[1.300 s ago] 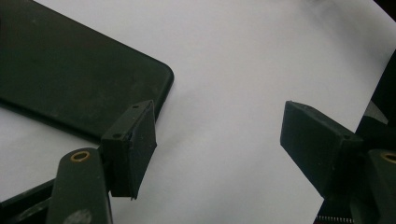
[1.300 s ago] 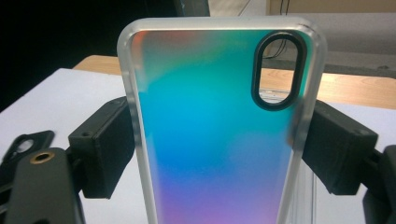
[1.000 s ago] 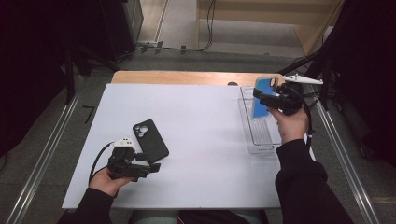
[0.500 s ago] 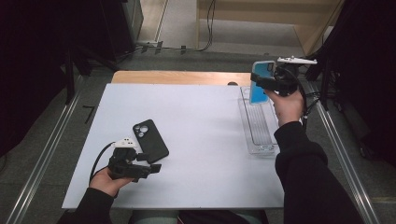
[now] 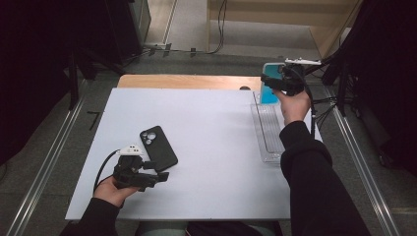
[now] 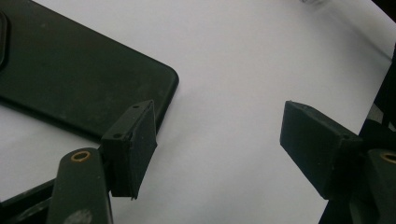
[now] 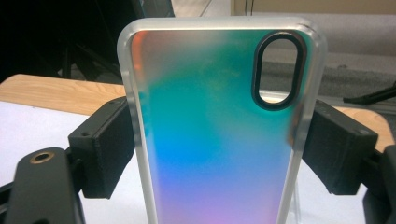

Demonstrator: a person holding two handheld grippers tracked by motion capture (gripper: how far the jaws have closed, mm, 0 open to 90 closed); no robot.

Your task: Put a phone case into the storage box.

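A black phone (image 5: 158,148) lies camera side up on the white table (image 5: 216,128) at the near left. My left gripper (image 5: 157,172) rests just in front of it, open. In the left gripper view the phone (image 6: 70,70) lies beside the left pad, and bare table shows between the jaws of the left gripper (image 6: 219,140). My right gripper (image 5: 271,79) is raised over the far right corner, shut on an iridescent teal phone case (image 5: 268,94). In the right gripper view the case (image 7: 210,140) stands upright with both pads of the right gripper (image 7: 215,154) pressing on its clear edges.
A clear plastic tray (image 5: 265,132) lies along the table's right side, below the right hand. A wooden strip (image 5: 187,81) borders the far edge. Metal rails run along both sides on the floor, and cables trail at the far right.
The right gripper has carried the case away from me and slightly left, from over the tray toward the table's far edge. The left hand and the phone have stayed put.
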